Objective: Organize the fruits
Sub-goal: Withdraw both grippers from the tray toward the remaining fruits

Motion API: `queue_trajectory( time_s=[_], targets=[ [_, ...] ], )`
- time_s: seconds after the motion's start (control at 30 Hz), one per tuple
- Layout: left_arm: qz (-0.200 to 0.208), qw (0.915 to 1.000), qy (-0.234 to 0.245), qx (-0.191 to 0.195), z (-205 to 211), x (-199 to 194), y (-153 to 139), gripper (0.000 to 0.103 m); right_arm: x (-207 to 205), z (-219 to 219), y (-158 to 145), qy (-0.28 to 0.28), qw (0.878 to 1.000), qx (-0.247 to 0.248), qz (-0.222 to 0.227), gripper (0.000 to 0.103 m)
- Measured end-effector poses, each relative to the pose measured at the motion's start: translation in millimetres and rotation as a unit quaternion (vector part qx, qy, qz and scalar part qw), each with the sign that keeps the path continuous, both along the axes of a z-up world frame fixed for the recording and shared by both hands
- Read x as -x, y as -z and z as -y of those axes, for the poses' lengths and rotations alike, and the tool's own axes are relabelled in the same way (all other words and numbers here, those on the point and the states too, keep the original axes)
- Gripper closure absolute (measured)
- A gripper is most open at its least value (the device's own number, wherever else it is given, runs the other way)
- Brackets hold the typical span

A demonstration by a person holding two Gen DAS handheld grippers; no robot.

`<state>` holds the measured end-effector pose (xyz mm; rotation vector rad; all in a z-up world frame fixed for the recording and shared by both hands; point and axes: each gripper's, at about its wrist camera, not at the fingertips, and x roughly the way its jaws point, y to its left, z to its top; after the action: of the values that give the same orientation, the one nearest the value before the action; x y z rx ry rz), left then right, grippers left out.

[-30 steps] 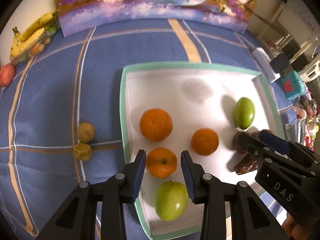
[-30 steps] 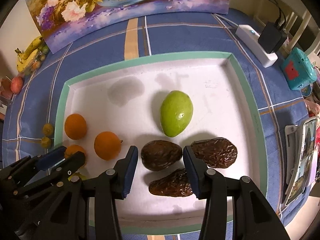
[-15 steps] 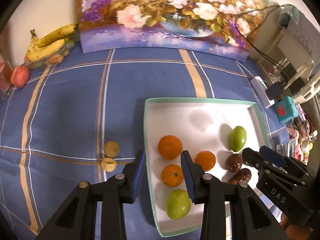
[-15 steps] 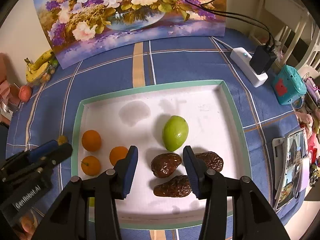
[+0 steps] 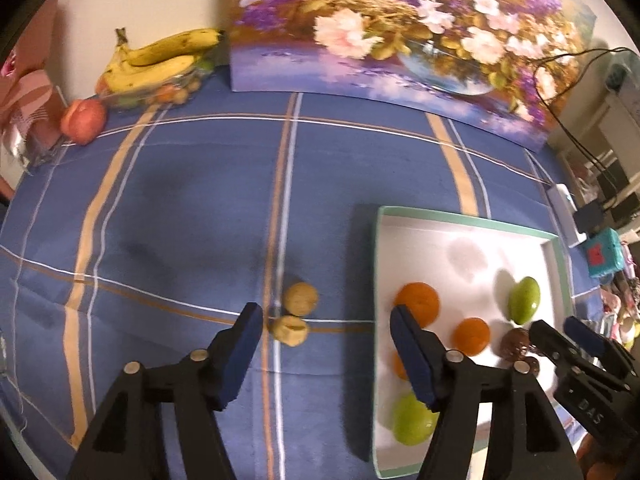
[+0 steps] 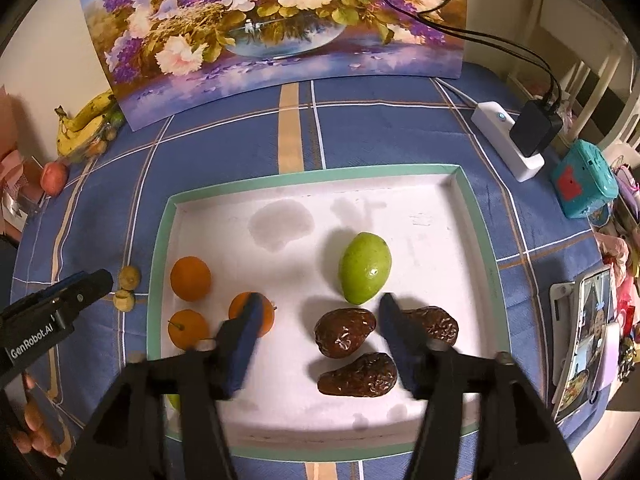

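Note:
A white tray with a green rim (image 6: 400,169) (image 5: 460,213) lies on the blue checked cloth. In it are three oranges (image 6: 190,278), a green fruit (image 6: 364,268), three dark wrinkled avocados (image 6: 345,332) and a second green fruit (image 5: 412,420) at its near left corner. Two small yellowish fruits (image 5: 300,299) (image 6: 129,276) lie on the cloth left of the tray. My left gripper (image 5: 326,330) is open and empty, above the cloth by the yellowish fruits. My right gripper (image 6: 318,320) is open and empty above the tray, over the avocados.
A flower painting (image 6: 280,20) stands at the back. Bananas (image 5: 160,60) and a red fruit (image 5: 84,120) sit at the far left. A white power strip with a black plug (image 6: 520,136), a teal box (image 6: 584,178) and a phone (image 6: 588,336) lie right of the tray.
Both grippers have risen and pulled back from the tray, and both have opened wider. The left gripper has swung left, off the oranges and over the cloth by the two yellowish fruits.

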<state>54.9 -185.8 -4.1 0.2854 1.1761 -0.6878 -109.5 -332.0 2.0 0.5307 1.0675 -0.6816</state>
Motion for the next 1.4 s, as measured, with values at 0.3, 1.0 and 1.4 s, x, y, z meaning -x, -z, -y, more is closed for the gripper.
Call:
queue_trajectory(
  time_s=[0.3, 1.0, 1.4],
  targets=[
    [0.041, 0.9985, -0.023, -0.028, -8, -9, 0, 0.000, -2, -2, 0, -0.004, 1.000, 0.008, 0.004, 0.018],
    [0.061, 0.9940, -0.084, -0.036, -46, -39, -3, 0.000, -22, -20, 4, -0.019, 1.000, 0.010, 0.020, 0.005],
    [0.056, 0.9922, -0.111, -0.012, -70, -59, 3, 0.000, -62, -56, 8, -0.068, 0.997, 0.001, 0.037, 0.005]
  ],
)
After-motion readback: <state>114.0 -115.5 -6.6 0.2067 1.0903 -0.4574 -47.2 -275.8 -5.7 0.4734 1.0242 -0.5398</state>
